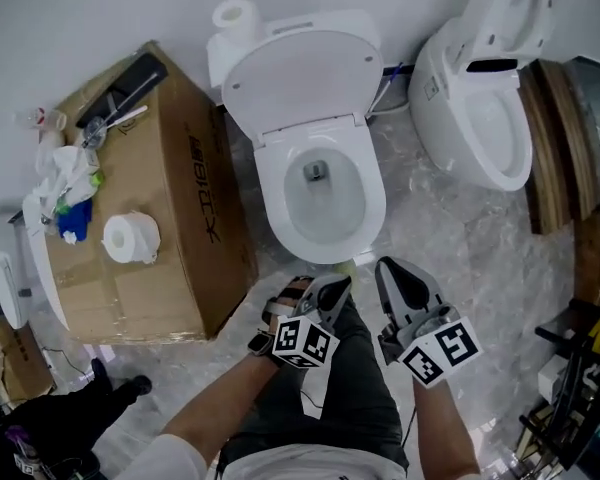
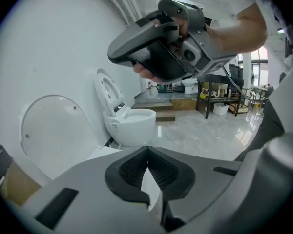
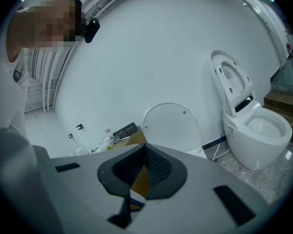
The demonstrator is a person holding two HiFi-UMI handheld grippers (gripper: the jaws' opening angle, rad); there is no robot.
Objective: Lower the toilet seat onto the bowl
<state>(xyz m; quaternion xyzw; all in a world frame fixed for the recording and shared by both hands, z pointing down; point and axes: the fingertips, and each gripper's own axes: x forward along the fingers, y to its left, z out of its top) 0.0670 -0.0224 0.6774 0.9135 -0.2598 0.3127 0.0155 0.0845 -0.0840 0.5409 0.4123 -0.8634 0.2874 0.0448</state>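
Toilet: white, standing against the wall at the back edge of the floor [image 1: 450,238].
- Seat [image 1: 300,73] — raised on its hinge at the rear of the bowl [image 1: 272,183], leaning back against the cistern [image 1: 280,28]. Two small bumpers show on its facing side. Nothing touches it.
- Bowl: uncovered, with water at the bottom.
- Roll [image 1: 235,14]: upright on the cistern's left corner.

Left gripper [image 1: 335,286]: held low in front of the bowl's near rim, well apart from the seat. In its own view the jaws meet at the tips with nothing between them.

Right gripper [image 1: 395,268]: just beside the left one, also short of the bowl. Its jaws are likewise closed tip to tip and empty. The left gripper view shows it overhead, held in a hand [image 2: 244,26].

Box [image 1: 150,208]: cardboard, on the floor just left of the toilet.
- Second roll [image 1: 130,236]: near the front edge of the box top.
- Small clutter at the top's far and left edges — too small to tell apart.

Second toilet [image 1: 485,118]: right of the first, its lid also raised.
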